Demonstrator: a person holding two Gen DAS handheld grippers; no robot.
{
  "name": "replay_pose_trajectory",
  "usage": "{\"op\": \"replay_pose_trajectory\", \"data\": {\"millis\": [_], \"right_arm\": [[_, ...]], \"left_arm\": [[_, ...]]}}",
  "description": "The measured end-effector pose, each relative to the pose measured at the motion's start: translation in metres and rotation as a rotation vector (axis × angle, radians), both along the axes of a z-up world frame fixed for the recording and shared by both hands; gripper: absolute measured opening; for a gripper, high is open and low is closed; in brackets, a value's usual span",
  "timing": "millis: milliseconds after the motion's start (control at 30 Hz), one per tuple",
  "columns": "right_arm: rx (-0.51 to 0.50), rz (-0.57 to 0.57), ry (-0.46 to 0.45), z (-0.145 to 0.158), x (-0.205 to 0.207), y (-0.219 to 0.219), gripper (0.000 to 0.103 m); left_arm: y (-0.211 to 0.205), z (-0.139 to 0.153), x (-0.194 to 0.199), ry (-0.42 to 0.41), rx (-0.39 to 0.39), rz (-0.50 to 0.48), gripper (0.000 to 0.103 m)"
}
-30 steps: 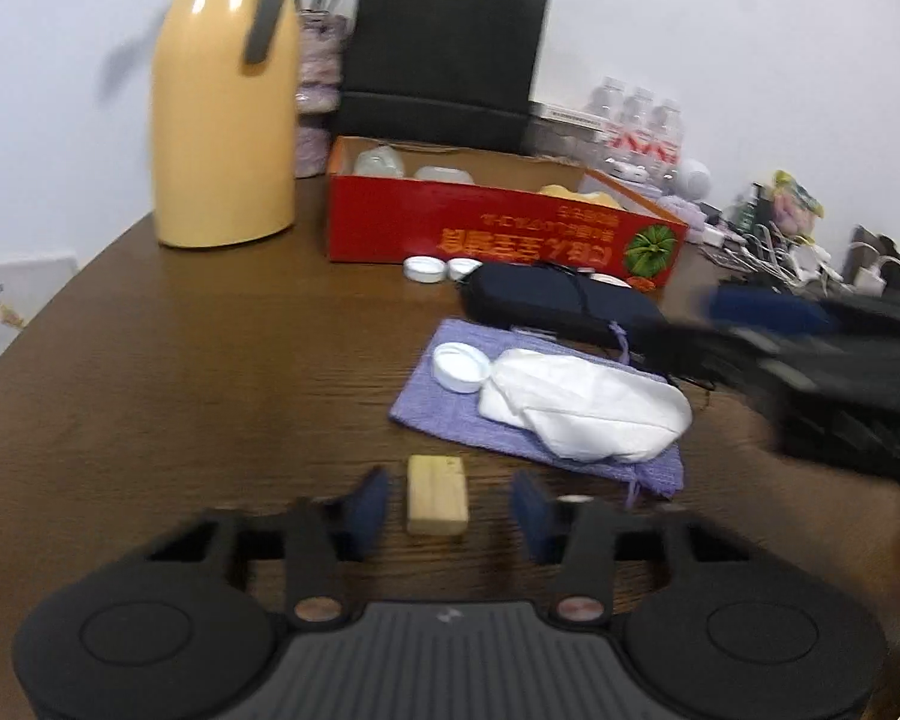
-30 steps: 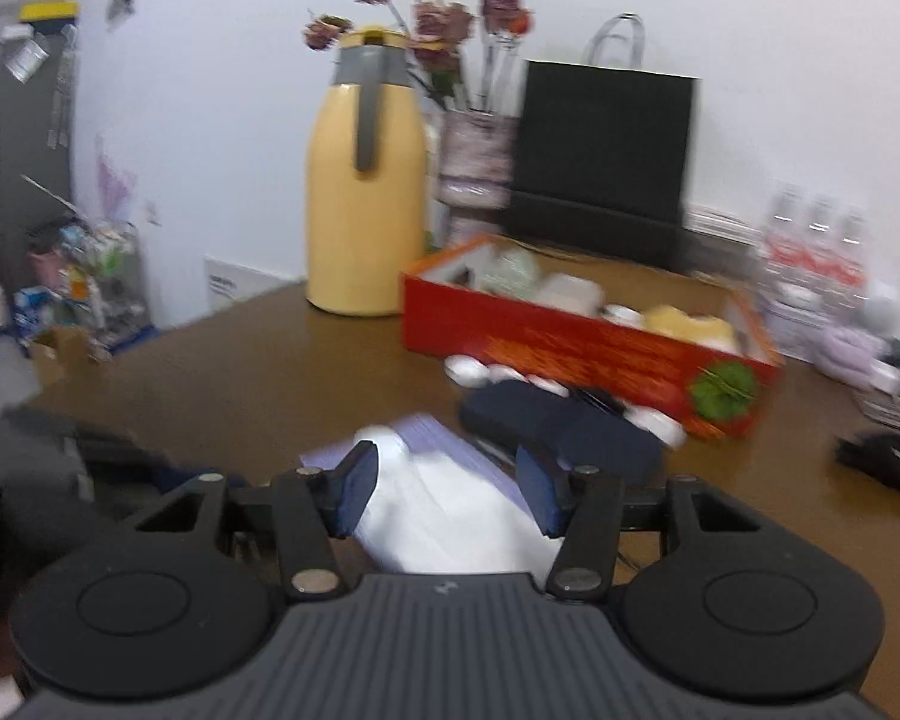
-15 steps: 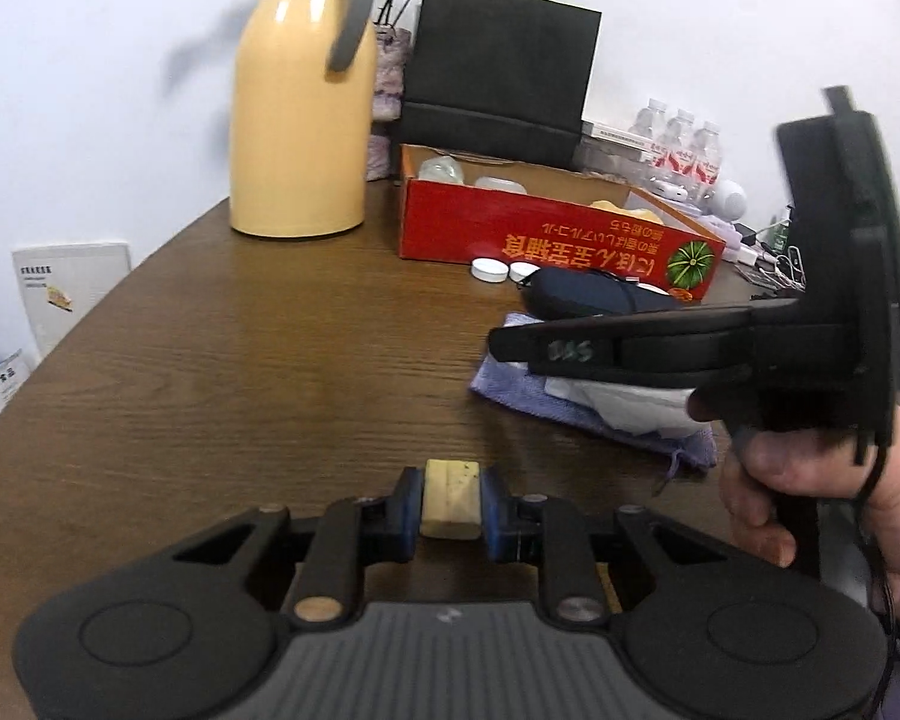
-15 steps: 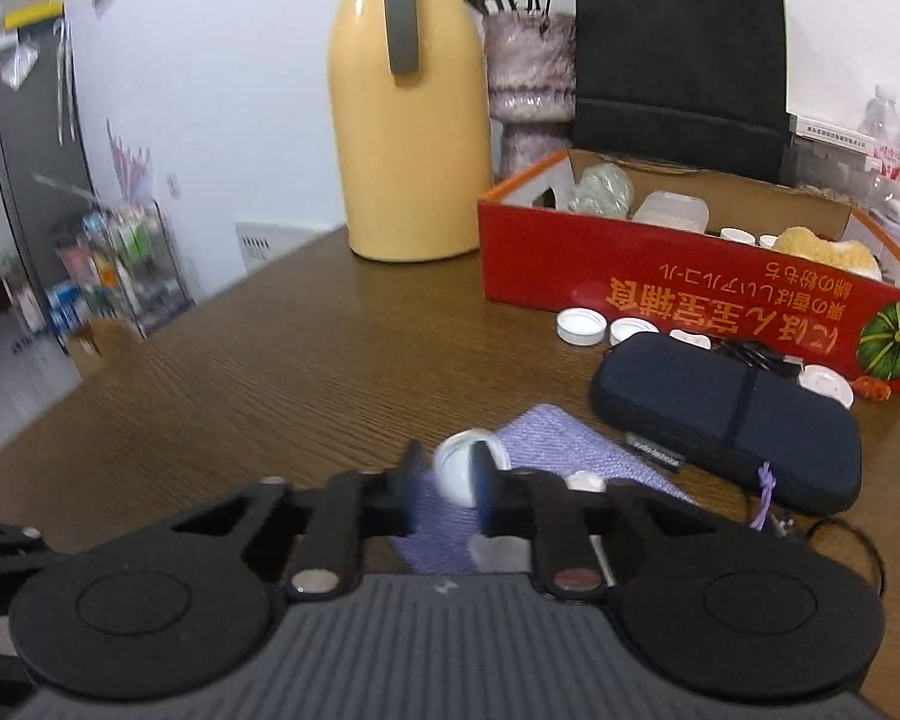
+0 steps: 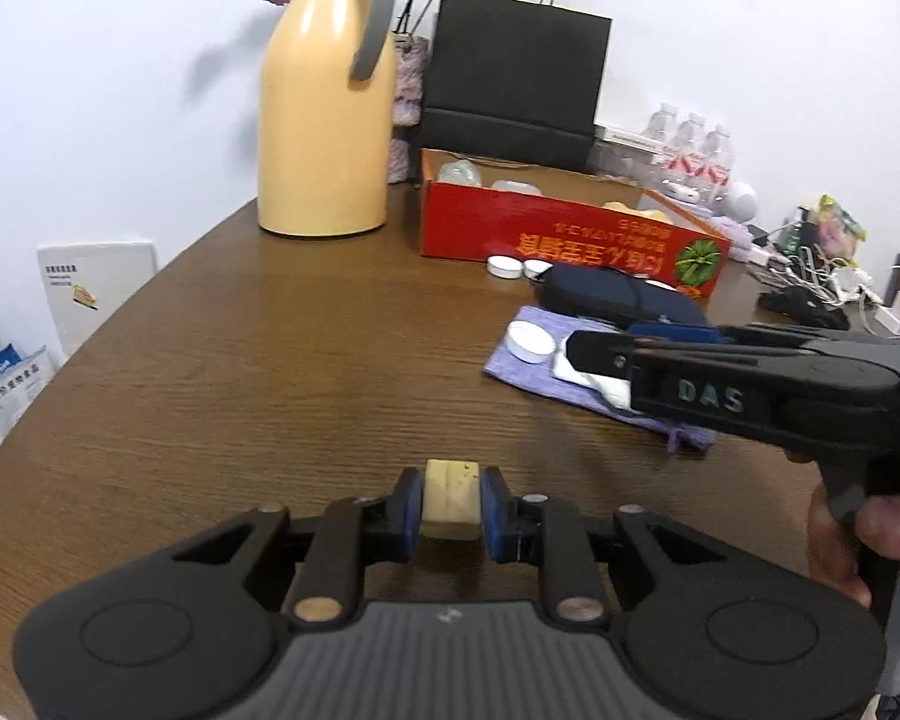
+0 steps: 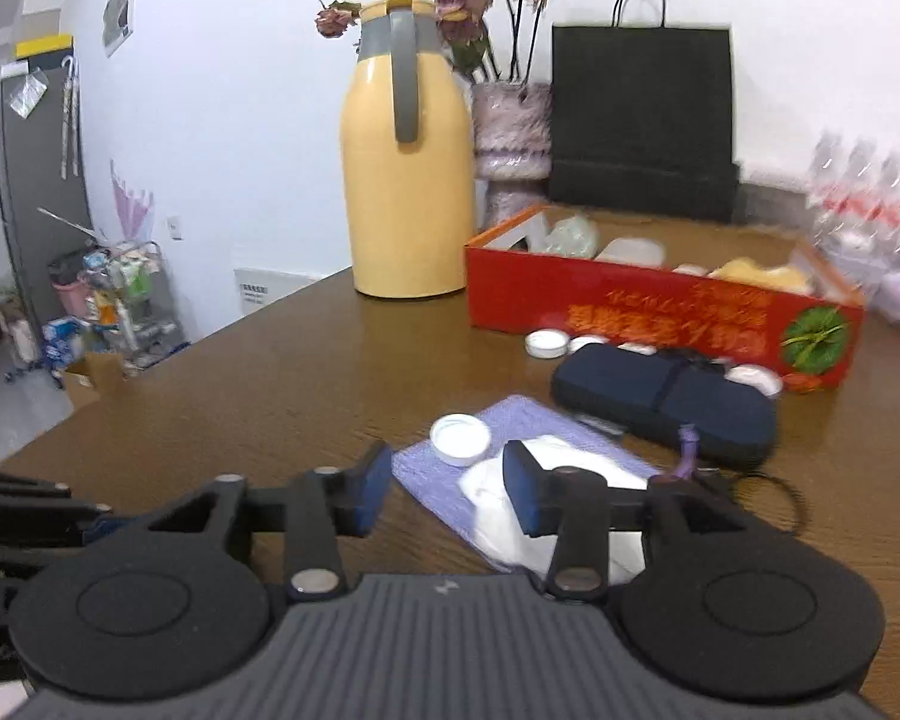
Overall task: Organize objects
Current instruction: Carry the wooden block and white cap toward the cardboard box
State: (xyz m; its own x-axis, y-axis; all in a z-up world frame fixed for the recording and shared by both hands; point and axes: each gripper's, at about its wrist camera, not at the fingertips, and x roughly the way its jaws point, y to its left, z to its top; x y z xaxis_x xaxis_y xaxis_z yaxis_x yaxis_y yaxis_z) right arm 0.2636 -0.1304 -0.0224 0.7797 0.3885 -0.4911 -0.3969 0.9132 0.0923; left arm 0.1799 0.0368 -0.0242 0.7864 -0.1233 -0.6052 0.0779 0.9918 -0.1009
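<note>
The left gripper [image 5: 450,507] clamped a wooden block [image 5: 450,498]; the right gripper [image 6: 447,489], its jaws just opening, stood empty near the cap [image 6: 460,438].

The table [image 5: 222,360] is dark brown with a fine wood grain; the jug [image 5: 324,114] is pale yellow with a grey handle and collar; the box [image 6: 660,312] is red, printed with orange lettering and a green round emblem; the bag [image 6: 642,114] is plain black; the cloth [image 6: 426,468] is lilac — a white cap [image 6: 460,438] lies on it; the case [image 6: 660,402] is navy; the block [image 5: 450,498] is light tan; the pads [image 5: 407,510] are blue on black gripper bodies.
</note>
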Motion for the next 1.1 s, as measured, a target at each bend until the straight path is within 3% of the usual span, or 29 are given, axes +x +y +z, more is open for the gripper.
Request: {"op": "replay_pose_trajectory", "data": {"millis": [67,200,267,300,467,567,800,933,1100], "right_arm": [[0.007,0.001,0.033,-0.002,0.019,0.005,0.041],[-0.082,-0.025,0.076,-0.007,0.056,0.025,0.041],[-0.094,-0.037,0.122,-0.014,0.067,0.029,0.029],[-0.071,-0.053,0.126,-0.015,0.067,0.027,0.029],[-0.008,-0.064,0.05,-0.003,0.02,0.011,0.029],[0.043,-0.088,-0.005,0.009,-0.028,-0.014,0.029],[0.058,-0.203,-0.008,0.015,-0.097,-0.071,0.029],[0.066,-0.233,-0.05,0.028,-0.096,-0.092,0.029],[0.065,-0.191,-0.078,0.045,-0.037,-0.116,0.029]], "left_arm": [[0.003,0.0,0.004,0.001,0.002,0.015,0.019],[0.007,-0.002,0.008,0.01,0.016,0.035,0.019],[0.009,-0.002,0.007,0.01,0.013,0.033,0.019],[0.01,-0.001,0.005,0.008,0.01,0.03,0.019],[0.013,0.0,0.006,0.034,-0.04,-0.002,0.019],[0.002,0.01,0.001,-0.001,-0.015,-0.037,0.019],[-0.025,0.027,0.005,-0.041,-0.023,-0.115,0.019],[-0.032,0.043,0.031,-0.067,-0.064,-0.165,0.019],[-0.031,0.071,0.091,-0.138,-0.086,-0.216,0.019]]}}
